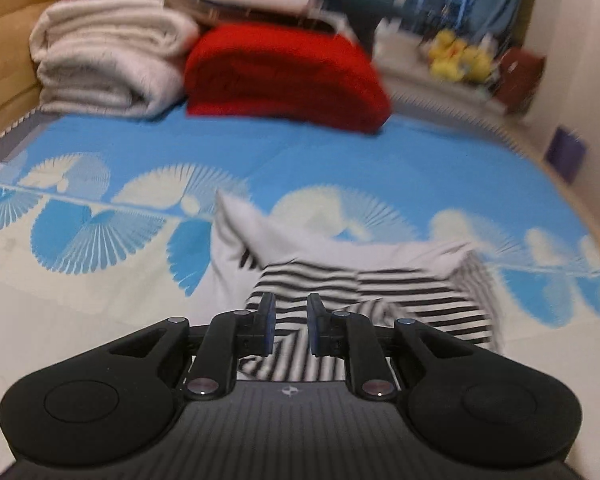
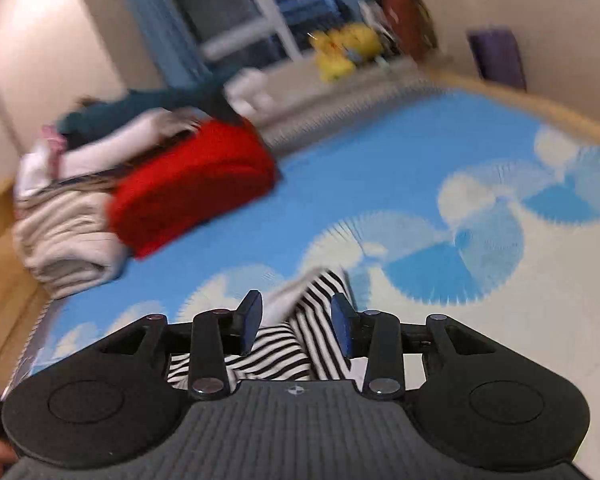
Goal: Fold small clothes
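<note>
A small black-and-white striped garment [image 1: 340, 276] with a plain white part lies crumpled on the blue and white patterned bed cover [image 1: 340, 152]. My left gripper [image 1: 291, 312] hovers over its near edge, jaws a little apart with striped cloth showing in the gap. In the right wrist view the same garment [image 2: 320, 320] runs between the fingers of my right gripper [image 2: 296, 320], which is open and wider apart. Both views are motion blurred.
A folded red blanket [image 1: 284, 76] and a stack of cream and white blankets [image 1: 108, 60] sit at the far end of the bed. A wooden bed frame [image 1: 4, 40] is at the left. Yellow plush toys [image 1: 456, 56] sit on a far shelf.
</note>
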`<state>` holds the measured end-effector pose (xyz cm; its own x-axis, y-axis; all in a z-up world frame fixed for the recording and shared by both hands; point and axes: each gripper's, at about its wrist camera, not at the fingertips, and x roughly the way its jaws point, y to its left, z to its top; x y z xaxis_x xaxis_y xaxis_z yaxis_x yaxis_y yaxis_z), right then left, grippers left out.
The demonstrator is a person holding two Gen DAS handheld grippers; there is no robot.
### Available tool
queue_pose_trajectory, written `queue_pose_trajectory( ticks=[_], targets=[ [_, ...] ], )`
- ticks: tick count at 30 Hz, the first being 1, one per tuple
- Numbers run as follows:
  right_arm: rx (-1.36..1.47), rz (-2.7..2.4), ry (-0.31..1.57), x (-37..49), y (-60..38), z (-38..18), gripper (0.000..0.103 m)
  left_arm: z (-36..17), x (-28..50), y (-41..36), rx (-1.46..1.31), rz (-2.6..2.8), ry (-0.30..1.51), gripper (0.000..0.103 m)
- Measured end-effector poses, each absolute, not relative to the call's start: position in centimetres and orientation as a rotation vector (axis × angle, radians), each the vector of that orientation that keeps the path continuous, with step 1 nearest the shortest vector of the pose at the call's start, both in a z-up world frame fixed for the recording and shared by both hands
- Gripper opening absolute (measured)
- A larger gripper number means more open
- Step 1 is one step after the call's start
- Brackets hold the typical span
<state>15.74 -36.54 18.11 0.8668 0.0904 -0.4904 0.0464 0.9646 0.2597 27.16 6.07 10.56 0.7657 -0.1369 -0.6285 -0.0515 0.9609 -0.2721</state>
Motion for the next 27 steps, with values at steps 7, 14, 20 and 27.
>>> queue_pose_trajectory(
  ticks=[7, 14, 20, 27],
  targets=[
    [0.182, 0.062, 0.487, 4.5, -38.3, 19.1, 0.053, 13.7, 15.8, 6.2, -0.282, -0.120, 0.616, 0.026],
    [0.233, 0.001, 0.510, -0.7, -39.2, 13.6, 0.051, 11.6, 8.5, 7.4, -0.168, -0.143, 0.624, 0.018],
    [0.332, -0.062, 0.542, -1.8, -41.1, 11.4, 0.043, 9.4, 5.1, 11.0, -0.184, -0.156, 0.619, 0.018],
    [0.299, -0.074, 0.650, -0.3, -40.4, 8.9, 0.043, 1.0, 5.8, 15.2, -0.459, -0.119, 0.849, 0.015]
  ],
)
